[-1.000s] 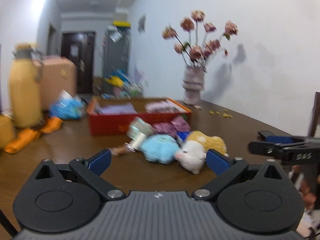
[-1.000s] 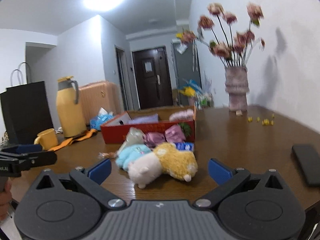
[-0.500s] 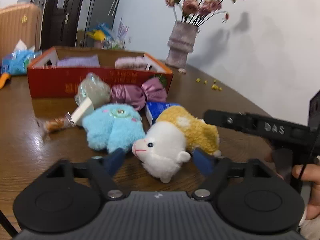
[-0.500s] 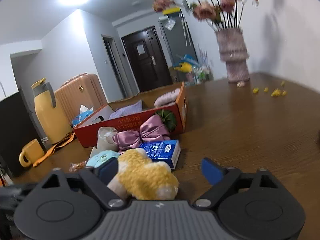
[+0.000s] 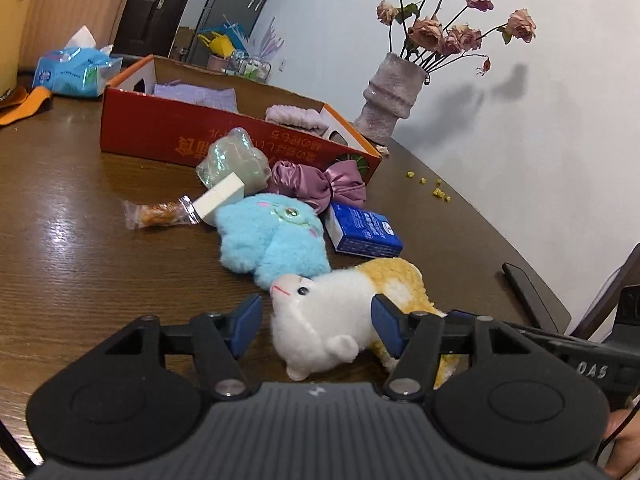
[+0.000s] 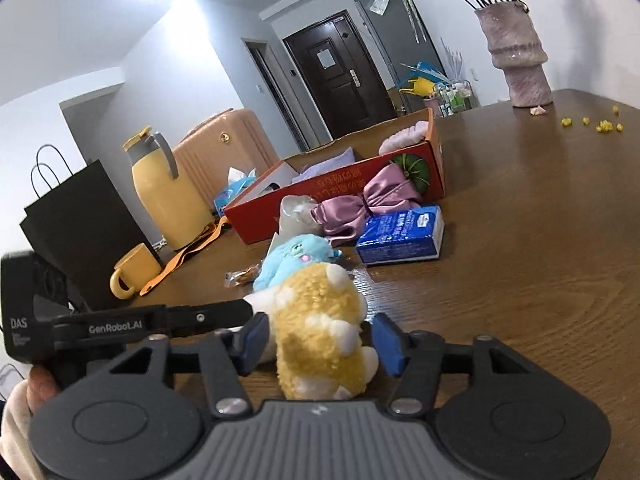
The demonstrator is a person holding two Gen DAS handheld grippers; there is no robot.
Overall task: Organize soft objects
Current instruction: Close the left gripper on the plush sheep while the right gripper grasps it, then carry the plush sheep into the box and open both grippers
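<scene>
White-and-yellow plush toy (image 5: 340,312) on the table (image 5: 80,240), its rear hidden behind the left gripper (image 5: 316,326). Head lies between the left jaws, yellow back between the right gripper (image 6: 316,338) jaws; both have just been closing, pad contact unclear. Blue plush (image 5: 272,240) just beyond.

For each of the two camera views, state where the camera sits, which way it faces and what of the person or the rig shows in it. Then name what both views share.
Left wrist view: sits on the left gripper, looking along its fingers at the plush toy's white head; the right gripper's body and fingertips of a hand show at right.
Right wrist view: sits on the right gripper, looking at the same toy's yellow back; the left gripper and a hand show at left.
Shared: the plush toy, red box, blue plush, vase.
</scene>
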